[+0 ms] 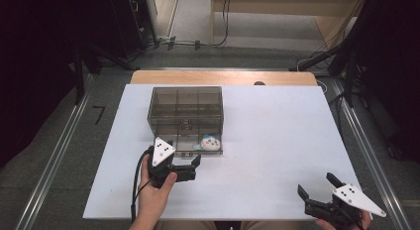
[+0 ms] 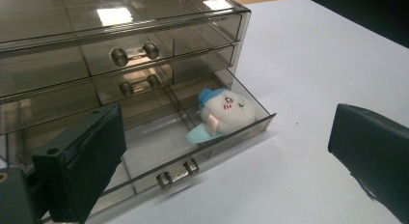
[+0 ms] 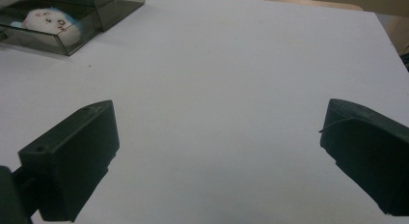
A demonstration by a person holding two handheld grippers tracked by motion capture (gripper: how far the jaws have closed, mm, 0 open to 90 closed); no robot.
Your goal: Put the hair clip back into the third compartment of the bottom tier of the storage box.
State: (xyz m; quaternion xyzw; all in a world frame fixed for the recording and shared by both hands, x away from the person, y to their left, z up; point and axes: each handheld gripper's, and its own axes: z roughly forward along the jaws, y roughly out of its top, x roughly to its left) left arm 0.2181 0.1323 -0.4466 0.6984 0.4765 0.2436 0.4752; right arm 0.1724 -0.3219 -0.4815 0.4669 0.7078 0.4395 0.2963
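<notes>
A smoky clear drawer cabinet (image 1: 185,105) stands on the white table (image 1: 277,141). Its bottom drawer (image 2: 159,151) is pulled out, and a small white and blue plush toy (image 2: 225,112) lies in the drawer's right compartment. The toy (image 1: 210,142) sits at the cabinet's front right corner. My left gripper (image 1: 184,154) is open right in front of the drawer, with its jaws wide apart on either side of the drawer handle (image 2: 177,173) and nothing between them. My right gripper (image 1: 317,186) rests open near the table's front right edge, far from the plush toy (image 3: 46,20).
The two upper drawers (image 2: 130,64) are closed. A wooden tabletop edge (image 1: 223,77) shows behind the white board. Metal rails (image 1: 54,155) run along the floor on both sides, with cables and stands farther back.
</notes>
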